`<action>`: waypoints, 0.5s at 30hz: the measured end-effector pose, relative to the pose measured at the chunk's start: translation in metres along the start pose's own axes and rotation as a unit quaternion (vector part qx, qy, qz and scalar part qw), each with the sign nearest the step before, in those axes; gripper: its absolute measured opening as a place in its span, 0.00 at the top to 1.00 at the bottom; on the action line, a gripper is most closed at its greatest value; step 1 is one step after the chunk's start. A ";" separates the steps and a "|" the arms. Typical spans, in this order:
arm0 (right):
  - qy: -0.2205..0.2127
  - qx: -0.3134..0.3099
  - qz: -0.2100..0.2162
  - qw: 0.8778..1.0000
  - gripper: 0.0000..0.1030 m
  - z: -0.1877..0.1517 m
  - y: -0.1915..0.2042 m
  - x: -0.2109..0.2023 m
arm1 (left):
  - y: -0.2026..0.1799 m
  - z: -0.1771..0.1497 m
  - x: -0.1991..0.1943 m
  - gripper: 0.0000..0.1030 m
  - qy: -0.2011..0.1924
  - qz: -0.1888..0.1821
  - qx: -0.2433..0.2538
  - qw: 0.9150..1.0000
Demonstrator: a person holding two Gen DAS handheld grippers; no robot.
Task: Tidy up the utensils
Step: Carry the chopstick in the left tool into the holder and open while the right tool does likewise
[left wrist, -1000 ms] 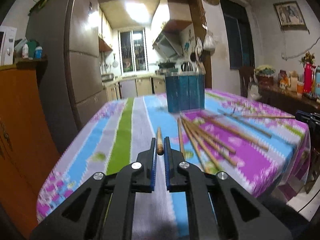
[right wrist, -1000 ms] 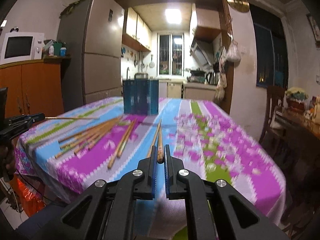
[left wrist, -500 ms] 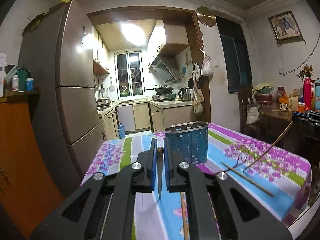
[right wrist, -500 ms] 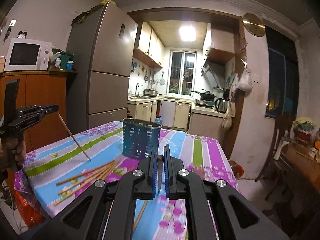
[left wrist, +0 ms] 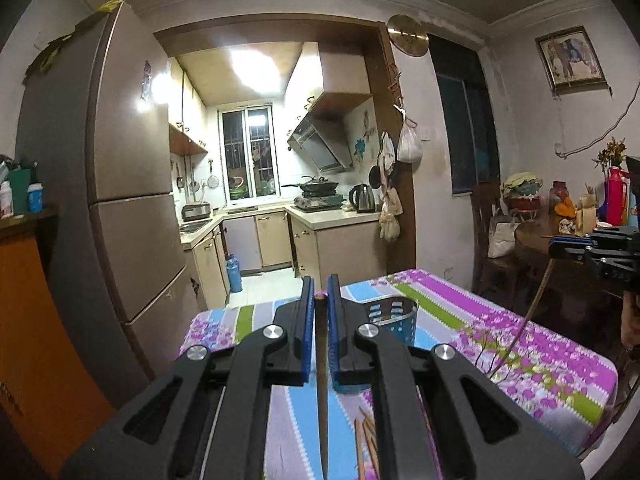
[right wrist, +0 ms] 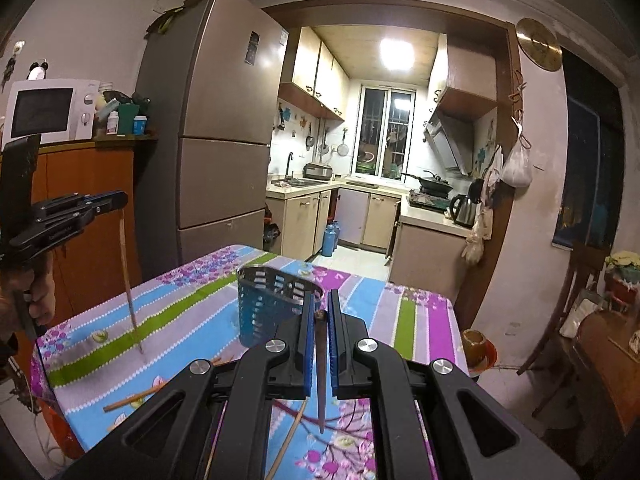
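My left gripper (left wrist: pixel 319 281) is shut on a wooden chopstick (left wrist: pixel 321 392) that hangs point down over the striped floral tablecloth (left wrist: pixel 552 364). The blue slotted utensil holder (left wrist: pixel 396 314) stands just right of the fingertips, lower than them. My right gripper (right wrist: pixel 320 297) is shut on a second chopstick (right wrist: pixel 320 376), also hanging down, with the holder (right wrist: pixel 268 304) just to its left. Each view catches the other tool: the right gripper (left wrist: pixel 570 249) with its chopstick (left wrist: pixel 534 312), the left gripper (right wrist: pixel 110 200) with its chopstick (right wrist: pixel 127 276).
Loose chopsticks (right wrist: pixel 134 398) lie on the near part of the table (right wrist: pixel 420 312). A tall fridge (right wrist: pixel 224 136) and an orange cabinet (right wrist: pixel 88 208) with a microwave (right wrist: pixel 48 110) stand to the left. A dark side table (left wrist: pixel 560 248) with a red thermos (left wrist: pixel 615 200) is on the right.
Both grippers have risen well above the table, each carrying its chopstick. The chopsticks swung from lying level to hanging point down, and the holder now sits lower in both views.
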State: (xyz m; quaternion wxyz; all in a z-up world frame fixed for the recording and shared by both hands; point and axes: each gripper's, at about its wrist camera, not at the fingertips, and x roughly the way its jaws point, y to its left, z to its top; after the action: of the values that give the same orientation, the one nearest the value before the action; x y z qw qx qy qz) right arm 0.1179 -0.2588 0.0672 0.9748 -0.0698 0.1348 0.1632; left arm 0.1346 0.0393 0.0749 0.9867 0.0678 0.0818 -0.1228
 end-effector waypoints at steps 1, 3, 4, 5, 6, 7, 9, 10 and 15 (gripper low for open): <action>-0.001 0.001 0.002 1.000 0.93 0.007 -0.002 0.003 | -0.002 0.006 0.003 0.95 -0.001 -0.003 0.003 1.000; -0.002 0.007 0.008 1.000 0.93 0.022 -0.006 0.008 | -0.005 0.014 0.010 0.95 -0.002 -0.005 0.007 1.000; -0.003 0.010 0.010 1.000 0.93 0.029 -0.008 0.011 | -0.006 0.022 0.015 0.95 -0.003 -0.007 0.008 1.000; -0.005 0.014 0.013 1.000 0.93 0.038 -0.011 0.015 | -0.006 0.027 0.018 0.95 -0.005 -0.008 0.007 1.000; -0.007 0.019 0.016 1.000 0.93 0.048 -0.013 0.018 | -0.006 0.033 0.020 0.95 -0.008 -0.010 0.004 1.000; -0.009 0.022 0.019 1.000 0.93 0.058 -0.015 0.022 | -0.005 0.039 0.023 0.95 -0.011 -0.012 0.001 1.000; -0.014 0.028 0.022 0.999 0.93 0.076 -0.017 0.029 | -0.004 0.057 0.031 0.95 -0.020 -0.016 -0.008 1.000; -0.018 0.030 0.024 0.999 0.93 0.087 -0.018 0.032 | -0.004 0.063 0.034 0.95 -0.023 -0.017 -0.009 1.000; -0.030 0.038 0.030 0.998 0.93 0.130 -0.022 0.054 | -0.010 0.100 0.054 0.95 -0.044 -0.015 -0.003 0.999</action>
State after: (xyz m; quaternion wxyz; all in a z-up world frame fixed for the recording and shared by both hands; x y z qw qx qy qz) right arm 0.2056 -0.2397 0.1781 0.9750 -0.0239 0.1134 0.1895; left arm 0.1980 0.0014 0.1617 0.9876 0.0585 0.0391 -0.1403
